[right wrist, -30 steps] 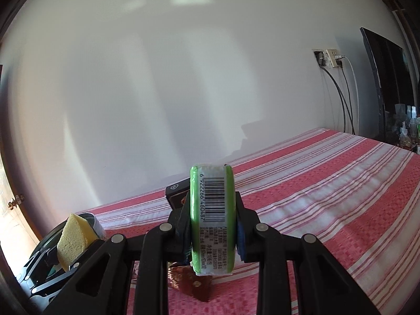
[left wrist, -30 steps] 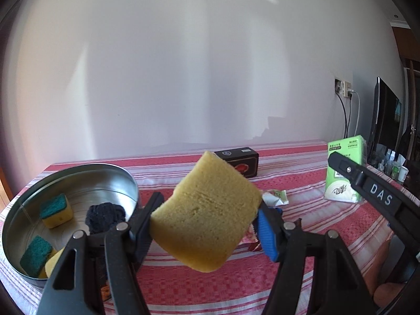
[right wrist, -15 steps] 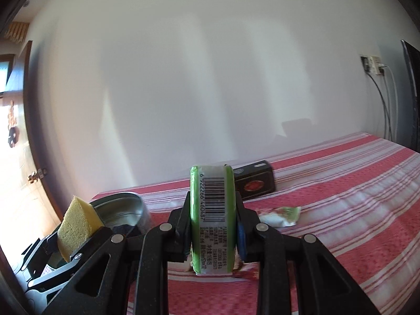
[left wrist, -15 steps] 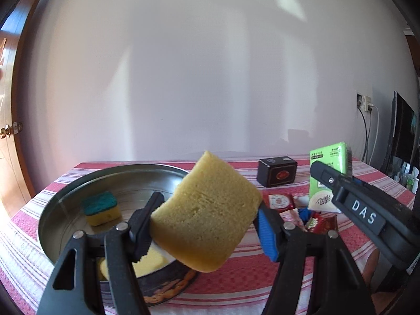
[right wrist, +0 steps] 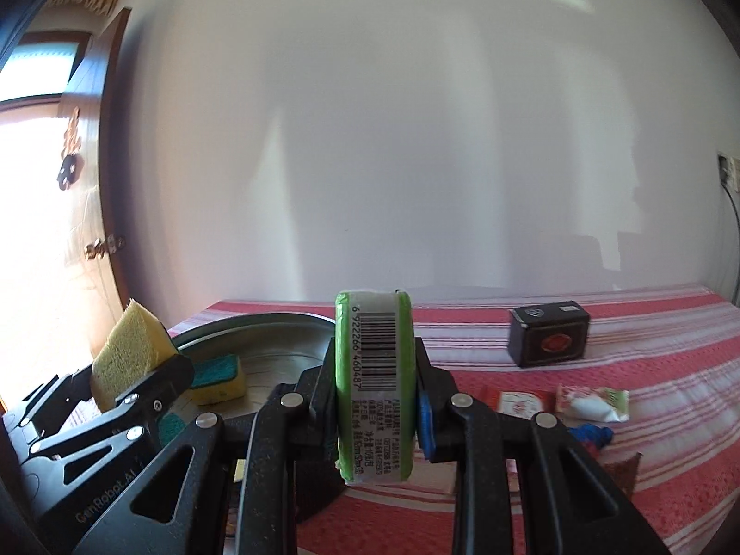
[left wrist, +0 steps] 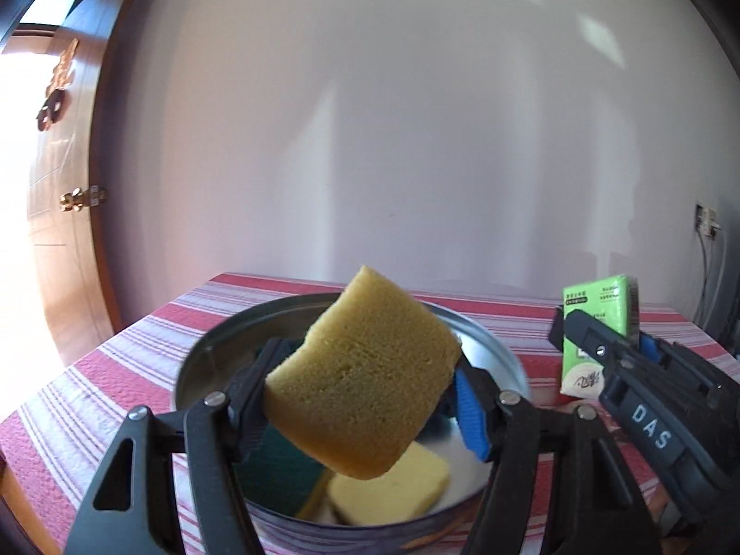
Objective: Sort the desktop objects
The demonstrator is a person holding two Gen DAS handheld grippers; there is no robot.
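My left gripper (left wrist: 360, 411) is shut on a thick yellow sponge (left wrist: 360, 384) and holds it above the round metal tin (left wrist: 485, 351). Inside the tin lie a pale yellow sponge (left wrist: 393, 490) and a green-topped sponge (left wrist: 277, 471). My right gripper (right wrist: 374, 397) is shut on a green tissue pack (right wrist: 374, 379), held upright with its barcode facing the camera. In the right wrist view the left gripper (right wrist: 134, 388) with the yellow sponge (right wrist: 127, 351) is at the left, over the tin (right wrist: 277, 328). The tissue pack also shows in the left wrist view (left wrist: 596, 323).
A black box (right wrist: 548, 340) stands on the red striped tablecloth (right wrist: 670, 370) at the back right. Small snack packets (right wrist: 592, 400) and a blue item (right wrist: 589, 434) lie in front of it. A wooden door (left wrist: 55, 212) is at the left, a wall behind.
Both grippers have swung left with their loads. The yellow sponge is now over the tin instead of beside it. The tissue pack has come closer to the tin.
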